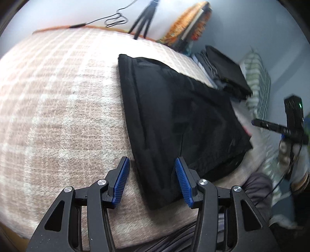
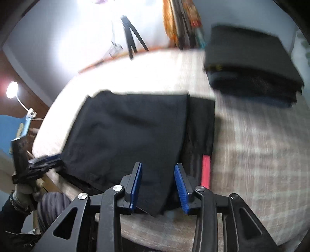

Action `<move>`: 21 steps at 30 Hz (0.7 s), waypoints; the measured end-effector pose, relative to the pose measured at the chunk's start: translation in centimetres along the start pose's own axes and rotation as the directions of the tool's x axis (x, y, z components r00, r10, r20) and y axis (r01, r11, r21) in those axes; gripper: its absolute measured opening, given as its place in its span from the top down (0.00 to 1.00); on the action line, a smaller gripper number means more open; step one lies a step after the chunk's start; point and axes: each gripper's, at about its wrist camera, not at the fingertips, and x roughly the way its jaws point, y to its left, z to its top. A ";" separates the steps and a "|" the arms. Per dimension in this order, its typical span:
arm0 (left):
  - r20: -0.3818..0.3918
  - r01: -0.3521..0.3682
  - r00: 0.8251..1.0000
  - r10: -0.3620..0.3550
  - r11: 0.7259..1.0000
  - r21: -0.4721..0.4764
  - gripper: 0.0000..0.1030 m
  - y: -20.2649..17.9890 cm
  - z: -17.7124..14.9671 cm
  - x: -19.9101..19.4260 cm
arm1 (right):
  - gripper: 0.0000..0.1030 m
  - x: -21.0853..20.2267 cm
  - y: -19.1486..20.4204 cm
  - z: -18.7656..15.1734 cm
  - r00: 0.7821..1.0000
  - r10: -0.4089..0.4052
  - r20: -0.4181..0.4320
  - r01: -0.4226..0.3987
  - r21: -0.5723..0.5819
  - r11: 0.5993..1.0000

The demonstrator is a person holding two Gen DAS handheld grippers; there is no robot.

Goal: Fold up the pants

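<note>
Black pants (image 1: 180,120) lie folded flat on a beige checked blanket (image 1: 64,108). My left gripper (image 1: 152,164) is open, its blue pads on either side of the pants' near corner, just above the cloth. In the right wrist view the same pants (image 2: 131,131) lie ahead, folded over on themselves. My right gripper (image 2: 158,170) is open over their near edge, holding nothing. The right gripper also shows at the right edge of the left wrist view (image 1: 271,126), and the left gripper at the left edge of the right wrist view (image 2: 44,160).
A stack of folded dark clothes (image 2: 250,62) sits at the back right of the blanket, also seen in the left wrist view (image 1: 226,73). A red strip (image 2: 205,170) lies beside the pants. A tripod (image 1: 145,17) and striped cloth (image 1: 257,83) stand beyond.
</note>
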 end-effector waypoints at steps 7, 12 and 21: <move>0.022 0.047 0.999 -0.046 0.995 -0.088 0.56 0.8 0.4 0.1 | 0.64 0.3 5.1 3.4 0.987 0.134 0.088 -0.125 -0.106 0.987; 0.044 0.111 0.994 -0.104 0.975 -0.191 0.59 2.0 0.4 -0.1 | 0.68 4.3 9.8 6.1 0.980 0.190 0.060 -0.173 -0.215 0.961; 0.052 0.114 0.993 -0.106 0.978 -0.173 0.62 1.5 0.5 -0.6 | 0.70 11.4 15.4 8.9 0.979 0.200 -0.046 -0.205 -0.294 0.934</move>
